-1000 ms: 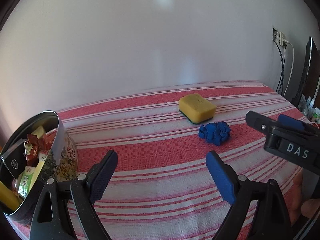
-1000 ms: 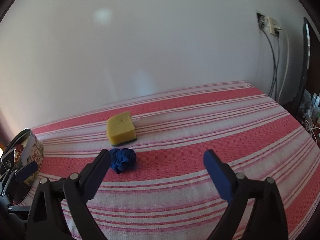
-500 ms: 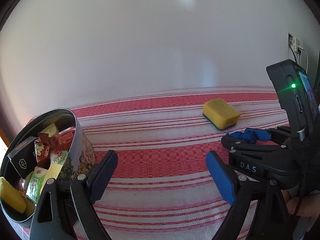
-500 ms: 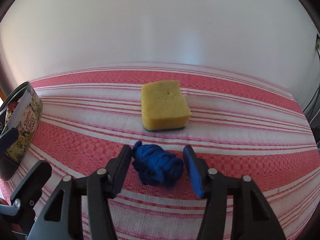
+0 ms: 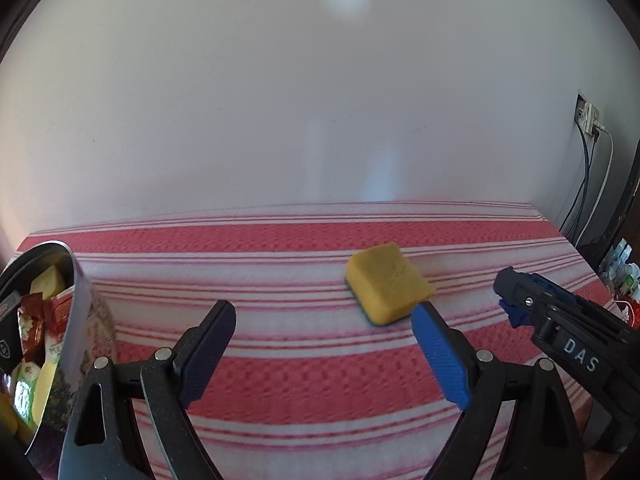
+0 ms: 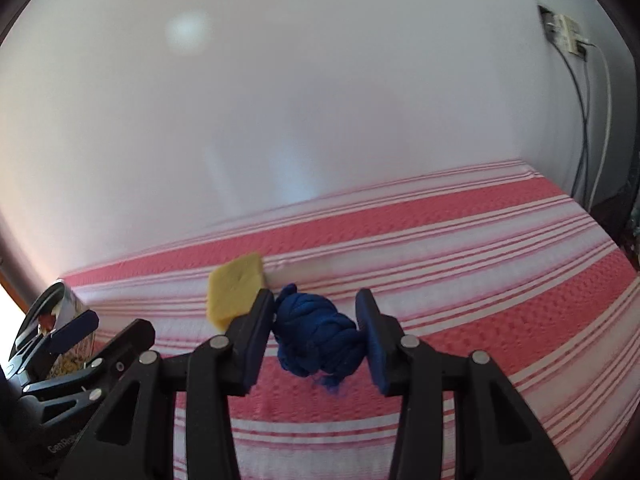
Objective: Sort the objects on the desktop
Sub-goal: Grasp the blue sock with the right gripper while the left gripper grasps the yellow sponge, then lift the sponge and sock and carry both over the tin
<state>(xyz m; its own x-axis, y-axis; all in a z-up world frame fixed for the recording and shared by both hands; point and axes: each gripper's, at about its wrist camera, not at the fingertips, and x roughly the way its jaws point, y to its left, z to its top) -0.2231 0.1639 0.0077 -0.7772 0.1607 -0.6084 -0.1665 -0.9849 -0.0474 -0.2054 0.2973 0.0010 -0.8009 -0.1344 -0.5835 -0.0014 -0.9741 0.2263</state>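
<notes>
So closest in, the right gripper (image 6: 316,336) has just squeezed in on the blue cloth bundle (image 6: 316,340) and has it pinched between both pads, lifted a bit off the striped tabletop (image 6: 480,280). The left gripper (image 5: 324,356) is spread wide with nothing in it, pointed toward the yellow sponge (image 5: 386,288) just past its tips. Off to the left sits the tin (image 5: 76,320), already stuffed with packets. My worry: the bundle is soft and loosely wadded, with a loose end dangling, so it could slip out or unravel on the way over. The tin also looks pretty full, so it might not seat properly.
</notes>
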